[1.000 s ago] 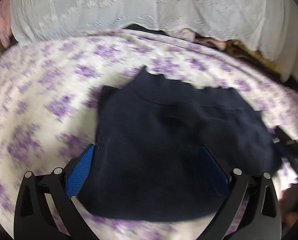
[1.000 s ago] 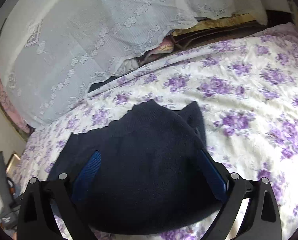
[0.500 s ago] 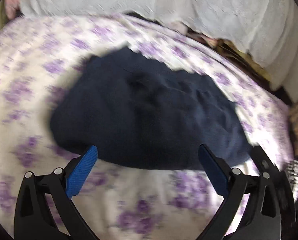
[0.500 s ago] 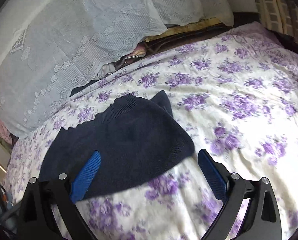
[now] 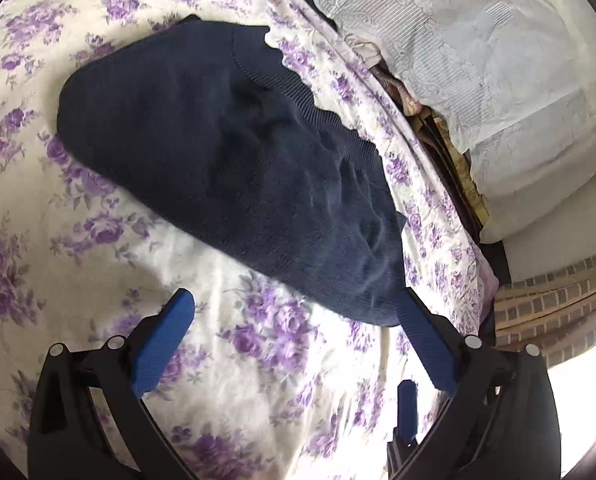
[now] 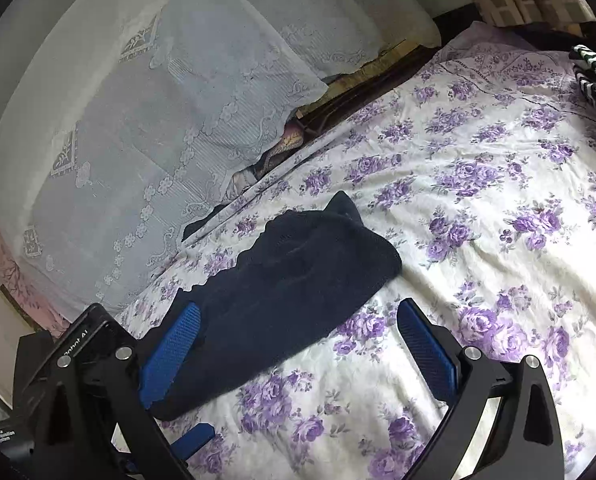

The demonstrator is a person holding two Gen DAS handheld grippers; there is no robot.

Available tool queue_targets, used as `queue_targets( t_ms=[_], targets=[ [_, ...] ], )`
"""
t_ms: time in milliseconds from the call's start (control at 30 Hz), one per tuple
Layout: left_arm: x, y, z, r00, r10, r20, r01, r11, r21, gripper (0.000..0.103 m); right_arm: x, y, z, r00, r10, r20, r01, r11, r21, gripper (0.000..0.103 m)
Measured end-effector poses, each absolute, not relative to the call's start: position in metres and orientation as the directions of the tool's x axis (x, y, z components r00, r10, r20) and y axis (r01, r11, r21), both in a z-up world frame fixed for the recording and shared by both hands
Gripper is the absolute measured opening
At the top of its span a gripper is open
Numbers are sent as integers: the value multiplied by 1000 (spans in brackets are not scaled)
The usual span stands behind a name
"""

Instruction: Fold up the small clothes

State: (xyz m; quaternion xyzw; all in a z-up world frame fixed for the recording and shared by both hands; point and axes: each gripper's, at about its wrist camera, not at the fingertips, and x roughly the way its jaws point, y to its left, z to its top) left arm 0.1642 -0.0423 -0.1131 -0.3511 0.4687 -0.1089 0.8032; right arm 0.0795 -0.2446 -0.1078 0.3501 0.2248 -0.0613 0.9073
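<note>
- Dark navy knitted garment (image 5: 234, 168) folded into a compact heap on the bed sheet with purple flowers (image 5: 78, 280), close to the long edge of the bed where the white lace cover (image 6: 146, 128) hangs.
- Scalloped ribbed hem of the garment turned toward that lace side; rounded fold edges toward the open sheet.
- Wide free sheet on the side away from the lace, up to a black-and-white striped cloth (image 6: 595, 80) near the far corner of the bed.
- Little room on the lace side: only a narrow strip of sheet, then a dark gap with other fabrics.
- Left gripper (image 5: 294, 312) released, blue pads wide apart, nothing between them; right pad just at the near end of the garment, contact not clear.
- Right gripper (image 6: 298, 320) also spread wide and empty, above the near edge of the garment, left pad over the dark knit, right pad over bare sheet.
</note>
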Motion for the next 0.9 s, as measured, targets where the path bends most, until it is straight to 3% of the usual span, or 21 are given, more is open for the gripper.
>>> queue_targets(
  t_ms=[167,233,333,400,533,633,733,800,900],
  targets=[
    [174,-36,-121,512,-487,-707,-157,756,-635,98,101,-237,-108,823,167,-543,195,815,546,99],
    [178,-32,-113,533,-400,-746,-108,842,-529,98,108,-234,-98,814,184,-550,120,875,470,99],
    [182,-30,-100,586,-206,-783,-46,957,-287,98,110,-245,-82,852,67,-520,132,933,336,99],
    [191,-26,-100,587,-102,-803,-45,986,-158,98,118,-263,-79,840,76,-536,139,927,349,99],
    [212,-22,-94,610,12,-792,-65,997,-35,98,138,-301,-77,834,13,-552,220,909,355,97],
    [233,-28,-92,640,138,-756,-106,990,91,98,165,-309,-85,781,25,-624,230,918,324,92],
    [260,-31,-113,590,257,-766,-123,966,229,99,198,-303,-110,677,-68,-732,281,944,171,92],
    [262,-19,-122,606,235,-760,-126,972,200,99,201,-315,-131,632,-104,-768,335,930,151,93],
    [259,-3,-117,604,205,-770,-128,979,160,99,195,-333,-132,654,-59,-754,359,902,240,94]
  ],
)
